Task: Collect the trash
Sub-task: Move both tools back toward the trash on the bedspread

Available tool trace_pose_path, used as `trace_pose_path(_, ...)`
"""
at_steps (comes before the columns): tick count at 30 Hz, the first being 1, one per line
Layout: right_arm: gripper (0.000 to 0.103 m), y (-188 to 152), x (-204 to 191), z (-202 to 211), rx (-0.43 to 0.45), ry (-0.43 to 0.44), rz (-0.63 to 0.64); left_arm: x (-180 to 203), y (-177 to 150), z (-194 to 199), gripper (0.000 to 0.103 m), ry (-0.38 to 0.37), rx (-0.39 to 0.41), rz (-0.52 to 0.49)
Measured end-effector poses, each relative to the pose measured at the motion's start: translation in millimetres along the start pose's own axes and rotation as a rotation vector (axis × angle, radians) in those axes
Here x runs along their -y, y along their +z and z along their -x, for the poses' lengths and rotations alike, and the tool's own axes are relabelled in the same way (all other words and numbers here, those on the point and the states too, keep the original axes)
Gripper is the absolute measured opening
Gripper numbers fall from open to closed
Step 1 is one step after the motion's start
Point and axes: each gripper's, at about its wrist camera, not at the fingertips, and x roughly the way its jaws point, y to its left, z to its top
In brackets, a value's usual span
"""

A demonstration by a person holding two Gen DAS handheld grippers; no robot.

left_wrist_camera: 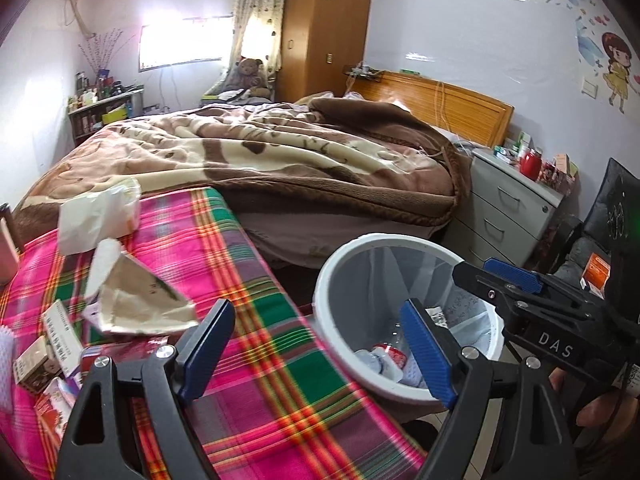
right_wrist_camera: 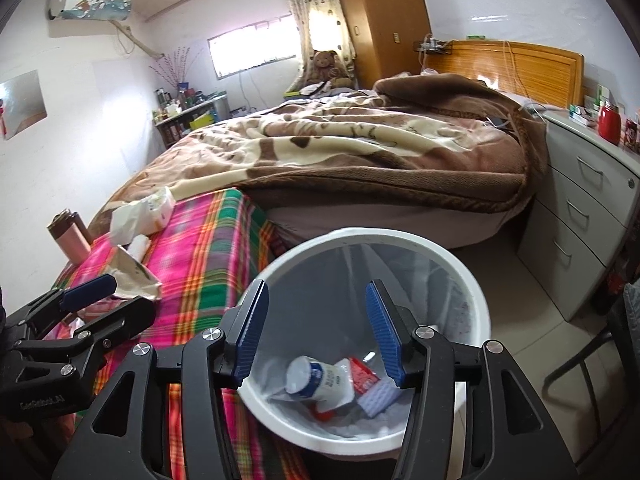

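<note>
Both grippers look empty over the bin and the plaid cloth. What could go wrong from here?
1. The torn foil wrapper lies flat and crumpled; the open left gripper may snag the plaid cloth too.
2. The open right gripper hangs over the white bin; swinging back could clip its rim.

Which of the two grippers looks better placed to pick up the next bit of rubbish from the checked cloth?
Probably the left hand-held gripper: it is open over the pink-and-green checked cloth, near the crumpled silvery foil wrapper. The right hand-held gripper hangs empty over the white round bin.
</note>
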Motion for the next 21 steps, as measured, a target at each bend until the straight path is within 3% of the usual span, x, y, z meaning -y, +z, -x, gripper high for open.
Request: trace_pose_path(21,0.065,1.6,-80.2,-36.0,-0.046,0.162,0.112,-112.7,-39.0,49.8,0.088,0.224,0.021,0.177)
